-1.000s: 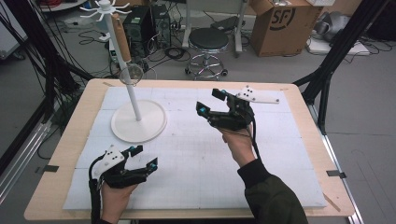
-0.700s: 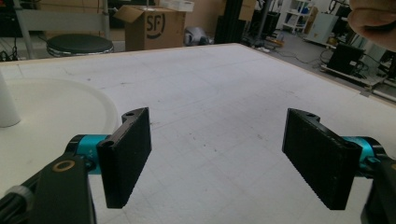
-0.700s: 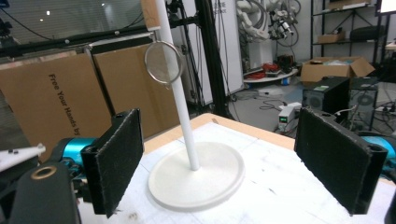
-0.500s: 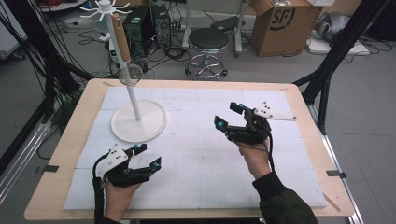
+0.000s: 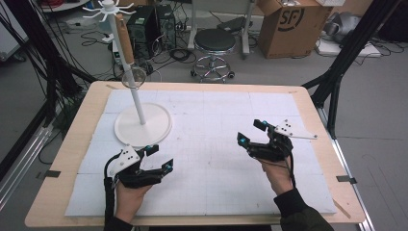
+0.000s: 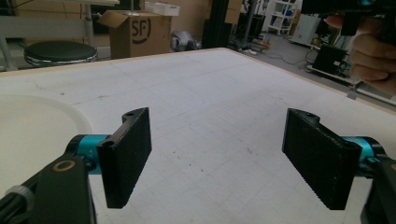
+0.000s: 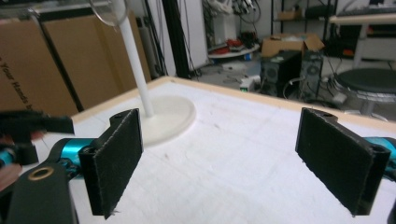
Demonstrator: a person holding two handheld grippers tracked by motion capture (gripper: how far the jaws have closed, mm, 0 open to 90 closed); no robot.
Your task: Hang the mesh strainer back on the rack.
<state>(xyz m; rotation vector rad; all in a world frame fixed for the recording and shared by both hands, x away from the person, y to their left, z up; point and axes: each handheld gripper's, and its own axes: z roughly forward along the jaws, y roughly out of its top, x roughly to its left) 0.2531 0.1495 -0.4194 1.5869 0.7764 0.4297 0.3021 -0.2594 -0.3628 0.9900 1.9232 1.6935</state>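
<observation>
**Both grippers idle, stand already loaded**

The left gripper [image 5: 156, 159] and right gripper [image 5: 254, 132] rest low over the white gridded mat [image 5: 211, 183], jaws spread wide and holding nothing. The wooden-handled wire strainer [image 5: 129, 57] hangs on the white pronged stand with a round base [image 5: 143, 124], at the table's far left, well apart from both tools. This looks like a pause with no step in hand; any next move would call for reaching towards the stand. Since a second ago, the right gripper has drawn back towards the person's right; the left has barely shifted.
</observation>
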